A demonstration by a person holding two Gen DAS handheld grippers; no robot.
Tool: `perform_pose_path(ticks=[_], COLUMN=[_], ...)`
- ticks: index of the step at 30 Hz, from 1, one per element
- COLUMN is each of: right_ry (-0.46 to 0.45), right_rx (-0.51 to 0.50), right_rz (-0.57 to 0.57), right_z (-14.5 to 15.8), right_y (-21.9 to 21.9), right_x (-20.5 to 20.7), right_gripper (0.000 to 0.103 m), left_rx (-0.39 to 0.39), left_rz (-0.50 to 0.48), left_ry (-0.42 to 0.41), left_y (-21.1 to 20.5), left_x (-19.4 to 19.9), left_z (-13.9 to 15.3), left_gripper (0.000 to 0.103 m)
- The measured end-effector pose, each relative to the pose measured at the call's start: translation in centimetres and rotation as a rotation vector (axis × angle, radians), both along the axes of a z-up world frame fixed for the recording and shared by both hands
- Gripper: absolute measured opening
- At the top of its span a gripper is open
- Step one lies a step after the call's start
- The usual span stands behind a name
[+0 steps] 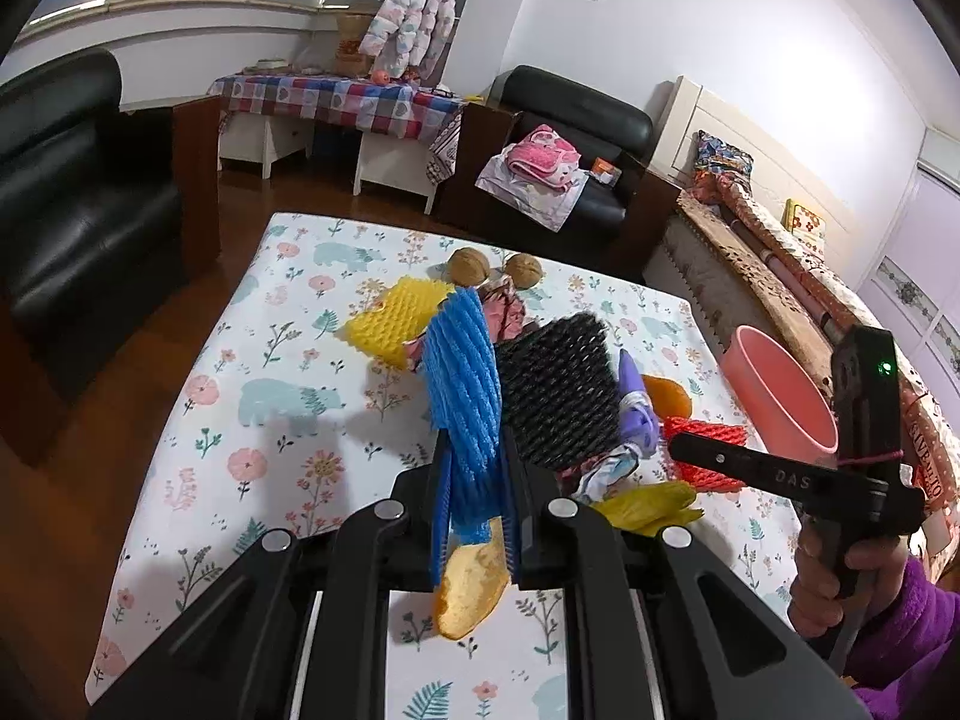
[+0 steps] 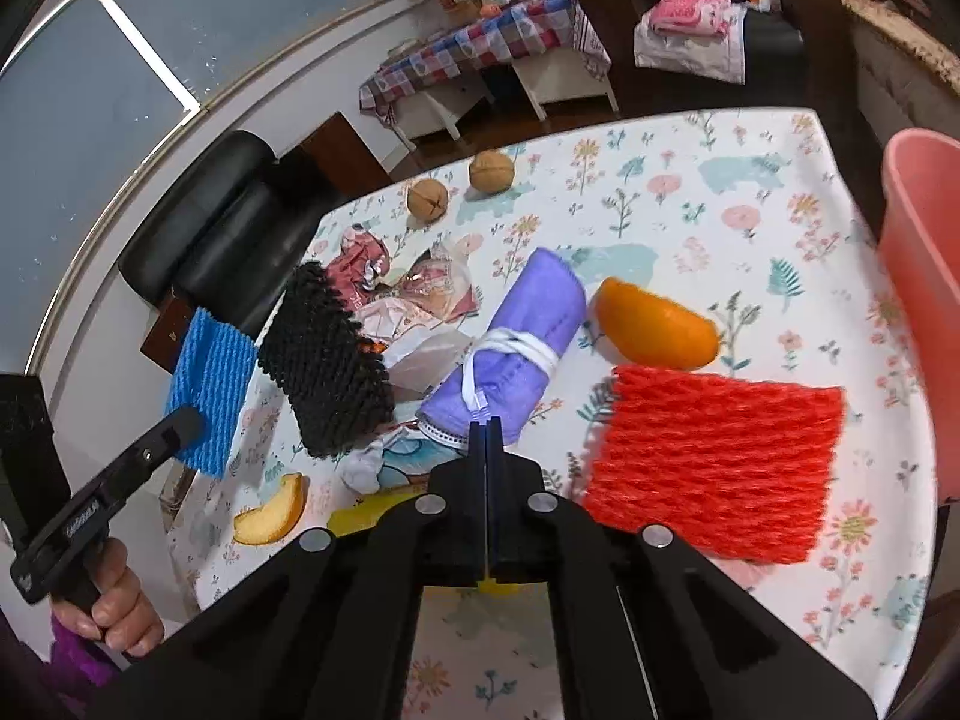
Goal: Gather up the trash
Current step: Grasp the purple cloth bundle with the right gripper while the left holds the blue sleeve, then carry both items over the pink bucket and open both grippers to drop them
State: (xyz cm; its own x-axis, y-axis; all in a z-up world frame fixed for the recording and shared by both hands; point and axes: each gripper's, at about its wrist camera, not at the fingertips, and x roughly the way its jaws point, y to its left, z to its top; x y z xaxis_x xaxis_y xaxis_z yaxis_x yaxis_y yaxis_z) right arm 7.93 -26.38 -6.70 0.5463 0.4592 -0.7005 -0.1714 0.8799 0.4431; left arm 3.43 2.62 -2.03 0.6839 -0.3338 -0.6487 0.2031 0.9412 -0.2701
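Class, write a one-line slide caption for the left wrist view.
Left hand-held gripper grips a blue foam net above the floral tablecloth, trash scattered beyond.

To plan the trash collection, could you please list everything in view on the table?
Blue net: one, blue, held by left gripper.
Black net: one, black, beside blue net.
Yellow net: one, yellow, behind blue net.
Red net: one, red, near basin.
Walnuts: two, brown, far edge.
Peels: two, orange, one beside roll, one near edge.
Roll: one, purple, centre.
Wrappers: several, pink-white, behind roll.
Basin: one, pink, right side.
Left gripper: one, black, fingers shut on blue net.
Right gripper: one, black, shut, over roll's near end.
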Motion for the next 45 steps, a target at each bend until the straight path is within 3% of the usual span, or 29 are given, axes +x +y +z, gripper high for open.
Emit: perform_pose_path(ticks=[6, 7, 8, 9, 10, 11, 21, 34, 36, 38, 45], right_ry=[-0.023, -0.005, 0.009, 0.015, 0.014, 0.019, 0.122, 0.147, 0.132, 0.103, -0.059], right_rx=[-0.031, -0.043, -0.044, -0.025, -0.02, -0.023, 0.04, 0.115, 0.124, 0.113, 0.014], right_rz=[-0.041, -0.046, -0.047, -0.047, -0.053, -0.062, -0.115, -0.1, -0.085, -0.078, -0.053], right_z=[1.1, 1.1, 1.0, 0.8, 0.8, 0.7, -1.4, -2.4, -2.3, -1.8, 1.6], right_y=[-0.7, -0.6, -0.5, -0.4, -0.4, -0.3, 0.4, 0.9, 1.0, 1.0, 0.4], right_x=[-0.1, 0.2, 0.5, 0.7, 0.9, 1.2, 4.2, 4.8, 4.8, 4.4, 1.1], right_gripper=[0.001, 0.008, 0.025, 0.034, 0.042, 0.043, 0.044, 0.043, 0.031, 0.026, 0.023], left_rx=[-0.01, -0.007, -0.006, -0.006, -0.009, -0.013, -0.035, -0.053, -0.05, -0.047, -0.043], left_rz=[0.001, 0.002, 0.003, 0.005, 0.006, 0.006, 0.015, 0.009, 0.009, 0.009, 0.017], left_ry=[-0.018, -0.02, -0.022, -0.023, -0.023, -0.021, -0.024, -0.019, -0.021, -0.021, -0.034], left_y=[-0.6, -0.7, -0.7, -0.7, -0.7, -0.6, 0.2, -0.1, -0.2, -0.3, -0.9], left_x=[0.0, -0.1, -0.1, -0.1, -0.1, -0.1, -0.1, -0.1, -0.1, -0.1, -0.1], left_z=[0.5, 0.6, 0.6, 0.5, 0.5, 0.4, 0.3, 0.2, 0.3, 0.4, 1.4], left_gripper=[0.013, 0.013, 0.013, 0.013, 0.013, 0.013, 0.013, 0.013, 0.013, 0.013, 0.013])
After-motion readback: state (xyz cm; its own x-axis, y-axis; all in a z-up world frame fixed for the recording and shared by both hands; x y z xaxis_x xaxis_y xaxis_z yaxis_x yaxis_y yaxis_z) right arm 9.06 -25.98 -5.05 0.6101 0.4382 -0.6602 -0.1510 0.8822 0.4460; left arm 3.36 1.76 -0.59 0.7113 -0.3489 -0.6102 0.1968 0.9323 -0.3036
